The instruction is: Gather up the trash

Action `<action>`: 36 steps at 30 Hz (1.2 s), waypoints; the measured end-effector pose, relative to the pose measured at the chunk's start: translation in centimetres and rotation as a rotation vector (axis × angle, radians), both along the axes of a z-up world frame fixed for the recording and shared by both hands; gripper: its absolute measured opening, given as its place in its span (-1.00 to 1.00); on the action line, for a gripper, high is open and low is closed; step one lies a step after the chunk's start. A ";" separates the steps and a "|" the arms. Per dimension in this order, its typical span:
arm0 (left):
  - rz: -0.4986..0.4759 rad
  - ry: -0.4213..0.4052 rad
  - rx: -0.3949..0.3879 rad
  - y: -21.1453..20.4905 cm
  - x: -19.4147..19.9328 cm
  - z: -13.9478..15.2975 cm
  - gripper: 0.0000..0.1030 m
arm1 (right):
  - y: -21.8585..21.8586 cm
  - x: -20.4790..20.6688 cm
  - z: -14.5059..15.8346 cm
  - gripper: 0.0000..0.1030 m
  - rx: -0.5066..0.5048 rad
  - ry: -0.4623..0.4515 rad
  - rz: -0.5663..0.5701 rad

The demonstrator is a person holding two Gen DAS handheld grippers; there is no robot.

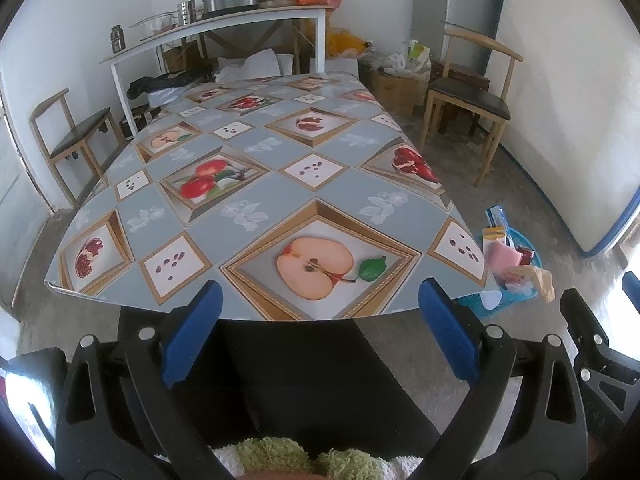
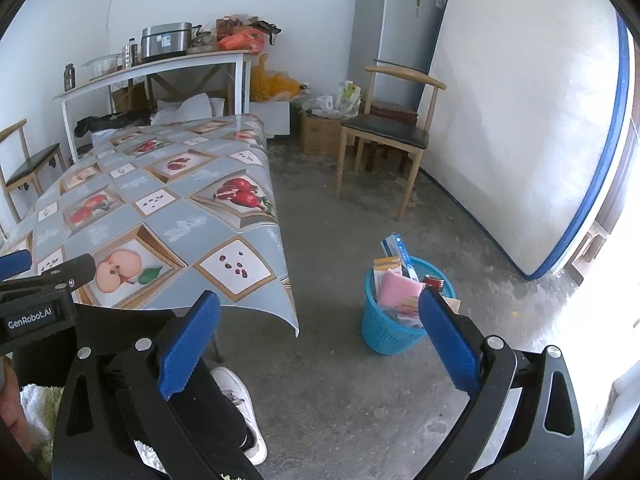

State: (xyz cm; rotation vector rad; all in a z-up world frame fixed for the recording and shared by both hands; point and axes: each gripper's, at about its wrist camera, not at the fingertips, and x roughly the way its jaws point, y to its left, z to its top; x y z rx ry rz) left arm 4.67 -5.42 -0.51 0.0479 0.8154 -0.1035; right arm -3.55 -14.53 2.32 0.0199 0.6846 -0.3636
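Note:
A blue plastic waste basket (image 2: 384, 330) stands on the floor right of the table, filled with trash: a pink packet (image 2: 398, 288), a blue and white box (image 2: 394, 246), a red can (image 2: 434, 281). It also shows in the left wrist view (image 1: 480, 302), partly behind the table corner. My left gripper (image 1: 320, 332) is open and empty, held at the near edge of the table with the fruit-pattern cloth (image 1: 248, 176). My right gripper (image 2: 320, 344) is open and empty, above the floor, left of the basket.
Wooden chairs stand at the right (image 2: 388, 132) and the far left (image 1: 76, 136). A white side table (image 1: 224, 24) with a cooker and jars is at the back. A mattress (image 2: 520, 120) leans on the right wall beside a fridge (image 2: 396, 28). The person's leg and white shoe (image 2: 240, 404) are below.

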 end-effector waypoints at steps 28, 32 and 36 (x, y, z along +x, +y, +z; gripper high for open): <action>-0.071 0.052 0.007 -1.7 0.1 -0.9 0.83 | -1.5 -0.2 -0.7 0.87 0.023 0.014 -0.065; -0.071 0.052 0.008 -1.8 0.0 -1.0 0.83 | -1.5 -0.3 -0.7 0.87 0.023 0.015 -0.068; -0.070 0.052 0.008 -1.8 0.0 -1.0 0.83 | -1.7 -0.3 -0.7 0.87 0.024 0.015 -0.075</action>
